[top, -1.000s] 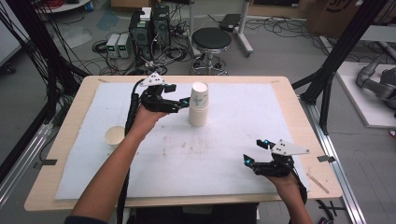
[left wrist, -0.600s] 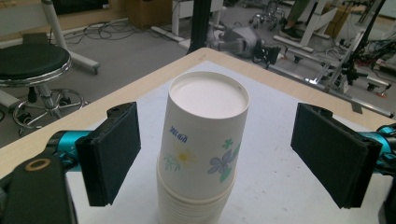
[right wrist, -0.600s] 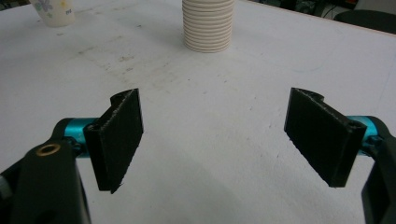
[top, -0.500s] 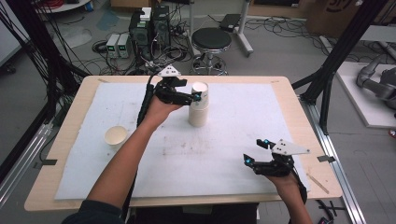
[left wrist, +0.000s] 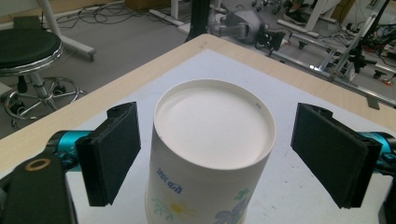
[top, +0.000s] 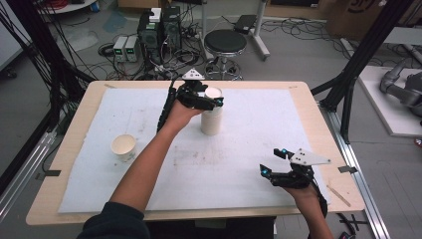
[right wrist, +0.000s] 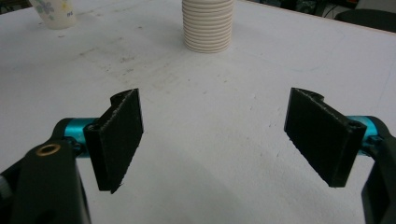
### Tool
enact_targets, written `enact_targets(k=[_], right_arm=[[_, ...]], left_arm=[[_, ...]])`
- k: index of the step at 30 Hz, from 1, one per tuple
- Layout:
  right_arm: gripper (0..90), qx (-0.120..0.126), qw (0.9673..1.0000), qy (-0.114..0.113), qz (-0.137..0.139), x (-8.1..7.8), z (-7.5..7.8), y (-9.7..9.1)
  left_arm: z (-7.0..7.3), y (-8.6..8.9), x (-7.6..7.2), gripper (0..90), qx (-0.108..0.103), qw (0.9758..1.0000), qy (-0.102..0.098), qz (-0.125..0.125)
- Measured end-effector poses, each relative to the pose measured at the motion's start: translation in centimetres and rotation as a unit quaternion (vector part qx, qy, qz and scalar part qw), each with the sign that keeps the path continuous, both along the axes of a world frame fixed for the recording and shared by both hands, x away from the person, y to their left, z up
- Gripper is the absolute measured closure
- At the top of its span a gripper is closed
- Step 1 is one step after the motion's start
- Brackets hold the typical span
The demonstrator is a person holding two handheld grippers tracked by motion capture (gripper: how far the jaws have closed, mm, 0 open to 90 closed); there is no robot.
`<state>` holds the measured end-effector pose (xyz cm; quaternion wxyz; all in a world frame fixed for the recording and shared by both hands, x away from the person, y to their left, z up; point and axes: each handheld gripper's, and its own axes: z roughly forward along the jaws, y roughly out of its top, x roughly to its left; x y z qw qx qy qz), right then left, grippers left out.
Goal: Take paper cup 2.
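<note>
A lone paper cup (top: pixel 124 147) stands upright, well left of the left gripper (left wrist: pixel 212 156), whose wide jaws flank the upside-down white floral cup stack (left wrist: pixel 210 154). Right gripper (right wrist: pixel 212 135) gapes wide, holding nothing, stack ahead.

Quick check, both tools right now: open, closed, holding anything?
Left tool: open, jaws either side of the top of the upside-down cup stack, not touching it.
Right tool: open, holding nothing, over the white mat.
</note>
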<state>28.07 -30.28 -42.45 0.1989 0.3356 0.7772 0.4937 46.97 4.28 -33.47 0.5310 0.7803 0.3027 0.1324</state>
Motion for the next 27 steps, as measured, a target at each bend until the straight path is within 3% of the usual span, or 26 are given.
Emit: enact_targets(k=[5, 8, 12, 18, 27], right_arm=[[20.1, -0.001, 1.0, 0.001, -0.001, 0.0, 0.0, -0.1], [20.2, -0.001, 1.0, 0.003, -0.001, 0.0, 0.0, -0.1], [20.2, 0.0, 1.0, 0.004, -0.001, 0.0, 0.0, -0.1], [20.2, -0.001, 1.0, 0.005, 0.0, 0.0, 0.0, 0.0], [20.1, 0.0, 1.0, 0.007, 0.0, 0.0, -0.1, 0.0]], left_arm=[[-0.3, -0.2, 0.3, 22.6, -0.003, 1.0, 0.002, 0.003], [-0.4, -0.1, 0.3, 26.6, 0.014, 0.9999, 0.001, 0.004], [-0.3, 0.0, 0.3, 31.4, 0.009, 0.9999, -0.002, 0.003], [-0.1, 0.0, 0.2, 32.9, 0.012, 0.9999, -0.008, 0.002], [2.1, 0.5, -0.6, 33.6, -0.021, 0.9989, -0.042, 0.008]])
